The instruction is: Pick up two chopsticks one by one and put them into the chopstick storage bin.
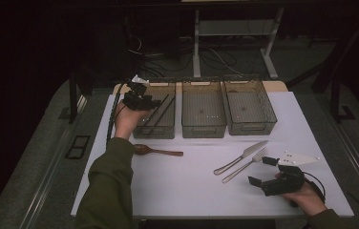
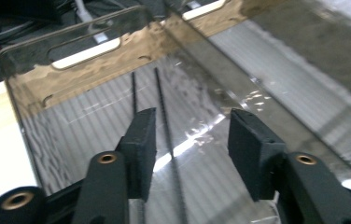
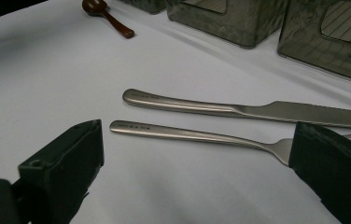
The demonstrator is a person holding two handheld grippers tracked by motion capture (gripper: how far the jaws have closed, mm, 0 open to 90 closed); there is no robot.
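**Sorting cutlery into bins**

Nearest us, our right gripper [image 1: 262,171] hangs with jaws spread, lined up on the fork [image 3: 197,135] lying beside the knife [image 3: 239,108]. Farther off, our left gripper [image 2: 190,140] hovers with jaws spread over the left bin [image 1: 161,128], where the chopsticks [image 2: 164,121] lie.

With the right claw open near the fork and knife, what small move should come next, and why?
Probably ease the right claw forward and down until its open jaws straddle the fork handle, then close. The fork lies nearest it, beside the knife without touching. The left claw hangs open over the left bin, which holds two thin dark sticks.
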